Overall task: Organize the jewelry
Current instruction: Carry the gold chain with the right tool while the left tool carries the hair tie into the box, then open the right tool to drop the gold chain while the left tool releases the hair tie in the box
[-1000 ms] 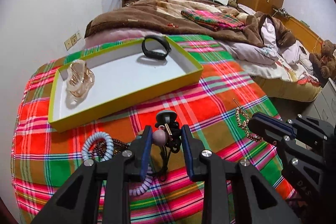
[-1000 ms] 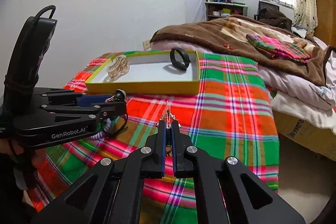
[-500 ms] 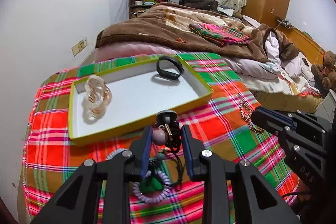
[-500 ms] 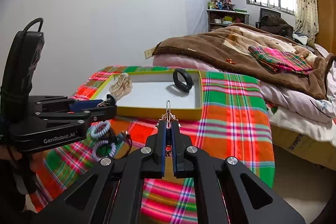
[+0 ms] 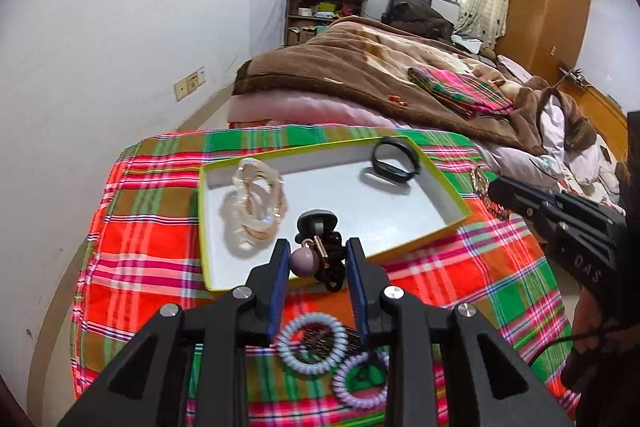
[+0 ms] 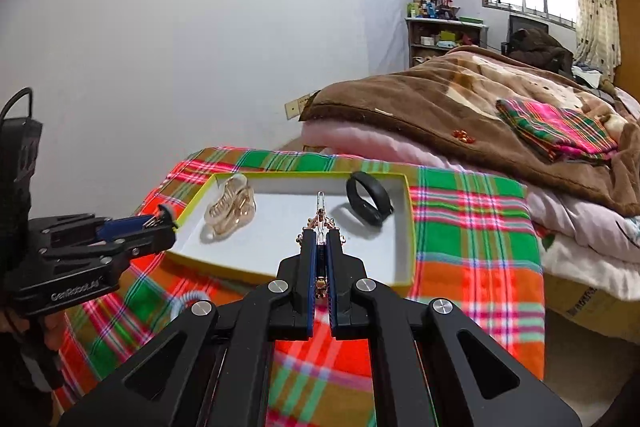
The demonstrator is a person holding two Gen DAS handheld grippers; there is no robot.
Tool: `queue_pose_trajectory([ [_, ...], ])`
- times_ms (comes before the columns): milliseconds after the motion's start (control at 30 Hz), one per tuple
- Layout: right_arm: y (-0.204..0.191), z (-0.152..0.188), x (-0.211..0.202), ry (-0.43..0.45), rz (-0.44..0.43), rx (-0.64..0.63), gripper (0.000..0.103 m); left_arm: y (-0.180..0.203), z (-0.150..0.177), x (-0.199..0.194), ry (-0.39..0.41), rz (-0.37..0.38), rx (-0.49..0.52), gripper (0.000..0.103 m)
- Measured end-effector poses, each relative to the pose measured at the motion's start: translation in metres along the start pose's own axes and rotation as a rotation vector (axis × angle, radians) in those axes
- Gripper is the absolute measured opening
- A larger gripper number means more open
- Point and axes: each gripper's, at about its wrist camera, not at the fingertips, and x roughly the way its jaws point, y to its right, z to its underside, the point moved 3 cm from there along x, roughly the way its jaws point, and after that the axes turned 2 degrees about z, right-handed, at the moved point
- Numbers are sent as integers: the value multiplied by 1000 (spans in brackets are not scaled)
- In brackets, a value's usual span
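Note:
A yellow-rimmed white tray (image 5: 440, 183) (image 6: 404, 223) lies on the plaid cloth. In it are a clear hair claw (image 5: 256, 199) (image 6: 232, 211) and a black band (image 5: 394, 161) (image 6: 368, 203). My left gripper (image 5: 318, 261) is shut on a black hair tie with a mauve bead (image 5: 306, 263), held above the tray's near edge. My right gripper (image 6: 320, 239) is shut on a gold hair clip (image 6: 320, 217), held above the tray's near side; the clip also shows in the left wrist view (image 5: 480, 187).
Two coiled hair ties, pale blue (image 5: 312, 345) and lilac (image 5: 360, 379), lie on the plaid cloth (image 5: 140, 267) below my left gripper. A bed with a brown blanket (image 5: 360, 75) stands behind the table. A white wall is on the left.
Both grippers have risen and moved forward with their items, from over the cloth to over the tray's near edge. The coiled ties stay on the cloth.

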Motion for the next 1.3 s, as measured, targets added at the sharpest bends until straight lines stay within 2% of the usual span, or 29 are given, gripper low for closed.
queue_pose_trajectory([
  [533,-8,-30,94,-105,-21,-13,4,-54,4,34,-58,-55,-97,29],
  [1067,-20,-32,155,-189,-8,-44,4,-60,12,62,-108,-36,-117,29],
  [1300,-18,-27,169,-218,-5,-41,4,-58,13,70,-121,-31,-118,29],
])
